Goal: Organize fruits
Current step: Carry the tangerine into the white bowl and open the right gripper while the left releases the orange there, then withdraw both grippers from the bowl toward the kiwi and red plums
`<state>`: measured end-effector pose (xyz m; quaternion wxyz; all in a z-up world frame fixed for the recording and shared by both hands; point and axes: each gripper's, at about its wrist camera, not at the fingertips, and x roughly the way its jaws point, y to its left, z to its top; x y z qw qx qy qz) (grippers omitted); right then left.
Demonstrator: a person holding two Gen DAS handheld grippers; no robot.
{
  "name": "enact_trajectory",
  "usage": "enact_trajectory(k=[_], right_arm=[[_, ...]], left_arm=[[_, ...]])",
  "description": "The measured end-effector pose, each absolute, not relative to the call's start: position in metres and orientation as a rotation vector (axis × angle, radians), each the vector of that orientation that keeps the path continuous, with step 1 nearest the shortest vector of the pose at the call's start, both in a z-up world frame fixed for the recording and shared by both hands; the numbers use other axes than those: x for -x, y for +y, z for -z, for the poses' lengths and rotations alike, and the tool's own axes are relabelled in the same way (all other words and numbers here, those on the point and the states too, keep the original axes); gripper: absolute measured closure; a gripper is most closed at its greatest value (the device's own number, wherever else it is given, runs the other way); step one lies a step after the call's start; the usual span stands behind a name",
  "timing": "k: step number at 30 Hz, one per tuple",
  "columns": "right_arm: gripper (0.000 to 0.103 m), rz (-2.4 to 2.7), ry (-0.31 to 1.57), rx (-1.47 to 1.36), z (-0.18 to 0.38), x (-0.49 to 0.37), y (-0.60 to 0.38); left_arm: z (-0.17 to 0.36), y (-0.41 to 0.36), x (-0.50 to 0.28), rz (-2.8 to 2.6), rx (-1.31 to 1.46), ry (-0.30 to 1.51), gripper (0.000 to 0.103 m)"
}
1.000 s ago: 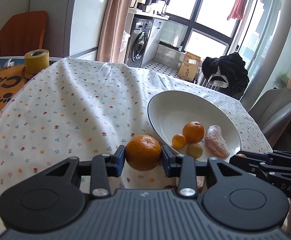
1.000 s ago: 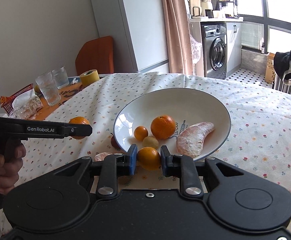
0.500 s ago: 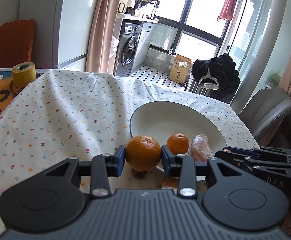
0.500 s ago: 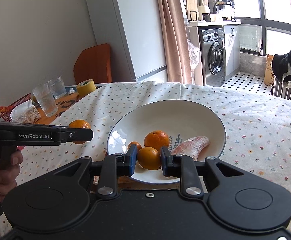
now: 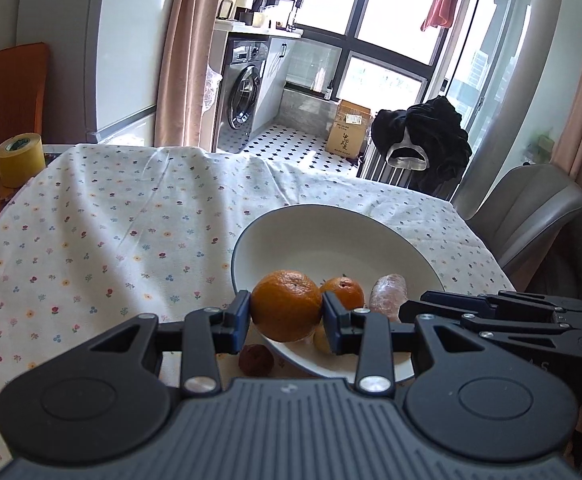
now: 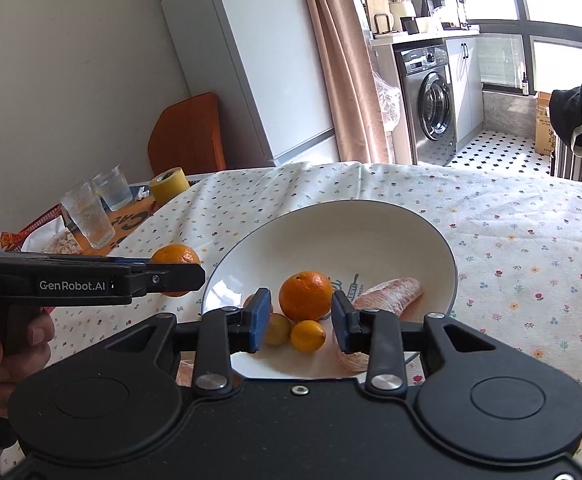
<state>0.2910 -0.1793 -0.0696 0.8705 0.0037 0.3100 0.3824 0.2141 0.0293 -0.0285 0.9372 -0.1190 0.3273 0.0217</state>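
The left gripper (image 5: 286,314) grasps a large orange (image 5: 286,306) beside the white bowl (image 6: 371,224). The right gripper (image 6: 301,320), released, hangs above the bowl's small yellow fruit (image 6: 308,336), another orange (image 6: 306,296) and a peeled segment (image 6: 389,294).

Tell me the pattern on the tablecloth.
The tablecloth is white with small scattered flowers in red, blue and yellow; the left wrist view shows it best.

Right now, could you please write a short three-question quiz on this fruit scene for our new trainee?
1. True or false: the right gripper is shut on a fruit.
2. What does the left gripper hold?
3. Where does the dark red fruit lie: A in the bowl, B on the tablecloth beside it?

Key: 1 false, its jaws are open over the bowl; 2 a large orange; 3 B.
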Motion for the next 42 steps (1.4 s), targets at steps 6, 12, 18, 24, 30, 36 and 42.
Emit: enact_trajectory(k=[6,12,18,24,30,36,42], right_arm=[[0.069,-0.790,0.651,-0.020,0.071,-0.298,-0.186],[0.069,-0.792,0.658,-0.015,0.074,-0.301,-0.187],[0.068,-0.789,0.664,-0.016,0.074,-0.301,-0.188],[0.068,-0.801,0.663,-0.016,0.073,-0.295,-0.189],[0.064,-0.811,0.666,-0.005,0.071,-0.287,-0.185],[0.054,-0.819,0.656,0.001,0.066,-0.278,-0.182],[0.047,-0.822,0.654,0.005,0.064,-0.268,-0.181]], left_arm=[[0.036,0.024,-0.227,-0.031,0.242,0.694,0.066],[0.040,0.018,-0.236,-0.017,0.209,0.697,0.061],[0.039,0.027,-0.232,-0.057,0.220,0.700,0.061],[0.037,0.034,-0.221,-0.078,0.227,0.707,0.059],[0.033,0.040,-0.206,-0.098,0.239,0.690,0.045],[0.028,0.042,-0.194,-0.110,0.238,0.679,0.037],[0.028,0.042,-0.182,-0.119,0.224,0.662,0.024]])
